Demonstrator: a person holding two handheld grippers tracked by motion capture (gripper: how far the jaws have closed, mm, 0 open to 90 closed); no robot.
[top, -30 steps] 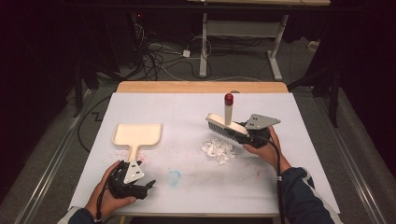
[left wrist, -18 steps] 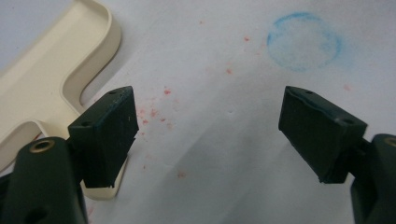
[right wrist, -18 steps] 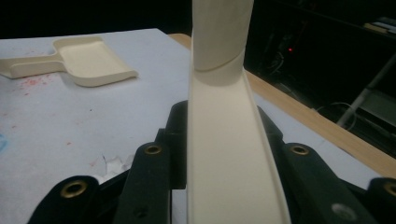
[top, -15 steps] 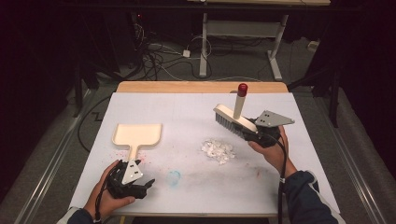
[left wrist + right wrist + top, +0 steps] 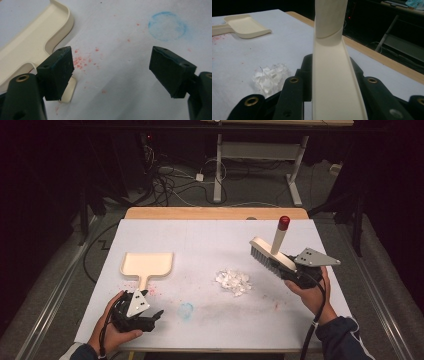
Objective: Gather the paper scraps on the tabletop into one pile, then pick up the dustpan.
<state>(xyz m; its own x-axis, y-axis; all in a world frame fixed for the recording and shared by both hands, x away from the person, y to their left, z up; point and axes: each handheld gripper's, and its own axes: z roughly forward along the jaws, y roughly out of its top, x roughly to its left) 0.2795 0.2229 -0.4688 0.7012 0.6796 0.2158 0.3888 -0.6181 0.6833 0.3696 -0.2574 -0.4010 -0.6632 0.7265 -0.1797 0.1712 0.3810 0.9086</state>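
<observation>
A cream dustpan [image 5: 147, 263] lies flat on the white table at the left, its handle pointing toward me. My left gripper [image 5: 152, 316] rests on the table just below that handle. Its jaws stand open with nothing between them [image 5: 110, 72], and the dustpan handle [image 5: 30, 47] lies beside the left jaw. My right gripper [image 5: 289, 270] is shut on the cream back of a hand brush [image 5: 270, 255]. The brush has grey bristles and a red-tipped handle, and it is lifted off the table to the right of a pile of white paper scraps [image 5: 233, 281]. From the right gripper view the brush back [image 5: 332, 82] runs up between the jaws.
A blue ring stain [image 5: 186, 310] and red specks [image 5: 82, 62] mark the table near my left gripper. A wooden strip [image 5: 215, 213] edges the table's far side. Cables and desk legs stand on the dark floor beyond.
My right gripper has carried the brush to the right and upward, away from the scrap pile. The left gripper has stayed in place.
</observation>
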